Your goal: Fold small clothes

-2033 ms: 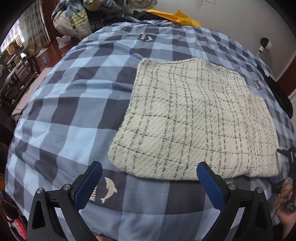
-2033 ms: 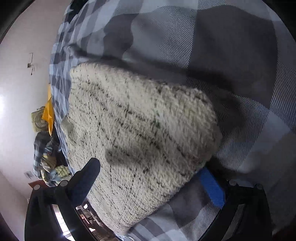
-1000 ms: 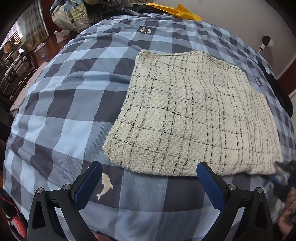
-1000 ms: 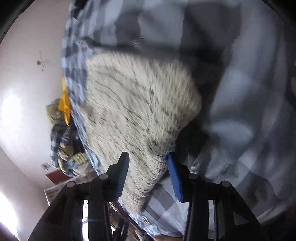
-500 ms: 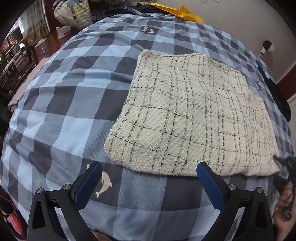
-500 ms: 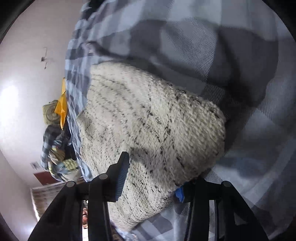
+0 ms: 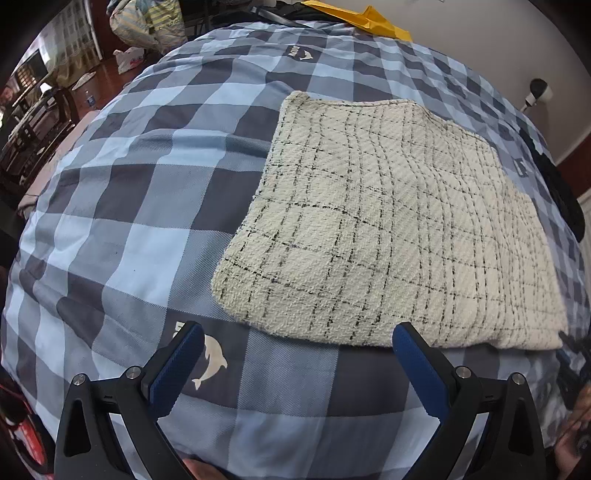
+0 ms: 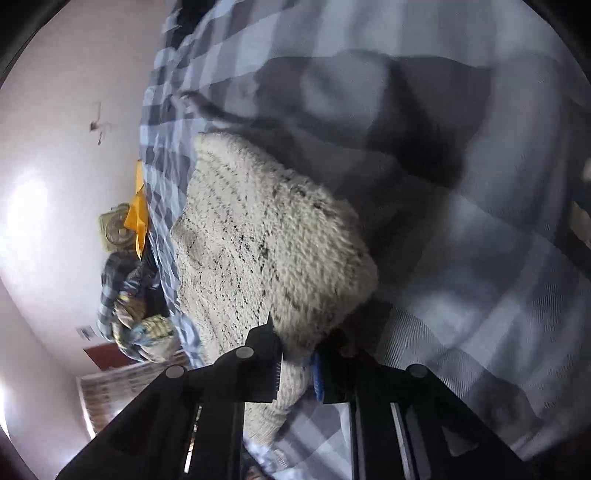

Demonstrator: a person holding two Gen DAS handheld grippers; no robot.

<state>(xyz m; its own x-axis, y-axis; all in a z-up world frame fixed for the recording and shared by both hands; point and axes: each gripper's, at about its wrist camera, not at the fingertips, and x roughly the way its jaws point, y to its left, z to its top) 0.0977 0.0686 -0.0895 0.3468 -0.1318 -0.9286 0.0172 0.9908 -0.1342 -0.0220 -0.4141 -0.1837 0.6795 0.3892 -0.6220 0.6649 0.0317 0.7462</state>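
A cream knitted garment with thin black check lines (image 7: pixel 384 229) lies flat on the blue checked bedspread (image 7: pixel 140 206). My left gripper (image 7: pixel 295 354) is open and empty, just short of the garment's near edge. My right gripper (image 8: pixel 297 363) is shut on the garment's near right corner (image 8: pixel 273 258), which bunches up between the pads. In the left wrist view the right gripper (image 7: pixel 572 365) shows dimly at that corner.
A yellow folded item (image 7: pixel 365 18) lies at the bed's far edge. A pile of clothes (image 7: pixel 147 22) sits beyond the bed at the back left. A dark item (image 7: pixel 561 192) lies at the bed's right edge. Furniture stands to the left.
My right gripper has closed on the garment's corner and pulled it up a little. My left gripper stays open and has barely moved.
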